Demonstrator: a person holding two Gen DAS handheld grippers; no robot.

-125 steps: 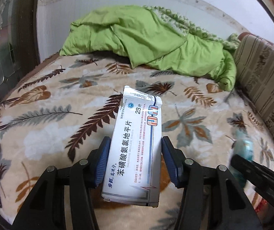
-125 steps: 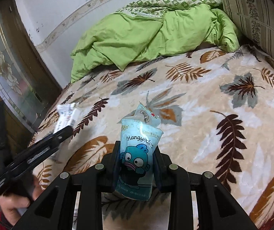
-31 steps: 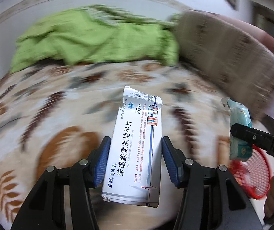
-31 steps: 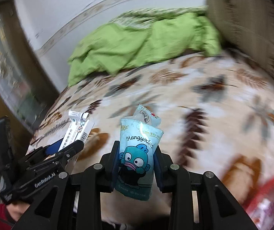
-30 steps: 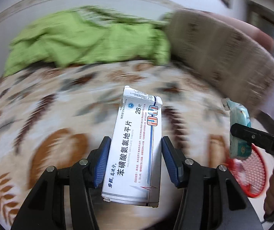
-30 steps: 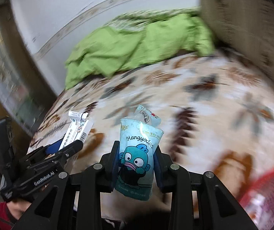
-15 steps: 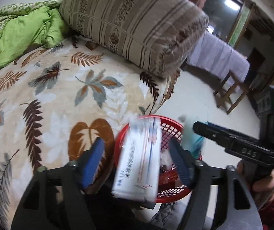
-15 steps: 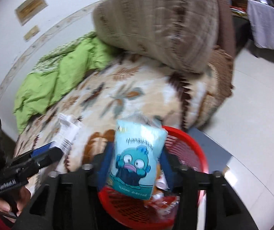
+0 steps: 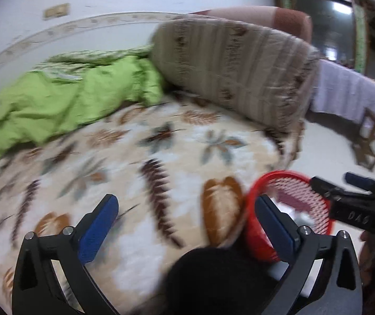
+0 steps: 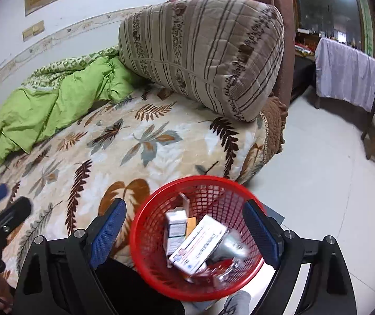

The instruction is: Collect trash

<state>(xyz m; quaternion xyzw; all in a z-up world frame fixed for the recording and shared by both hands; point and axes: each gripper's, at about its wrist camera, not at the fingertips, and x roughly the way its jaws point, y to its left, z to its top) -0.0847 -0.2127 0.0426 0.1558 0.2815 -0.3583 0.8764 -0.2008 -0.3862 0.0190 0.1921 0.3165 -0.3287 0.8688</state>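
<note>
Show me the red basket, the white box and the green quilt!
basket (image 10: 145, 232), right wrist view, left mesh wall.
white box (image 10: 200, 244), right wrist view, its printed face.
quilt (image 10: 53, 105), right wrist view, middle fold.

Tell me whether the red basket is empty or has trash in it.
Not empty: the red basket holds a white medicine box, a smaller box and blurred wrappers.
</note>
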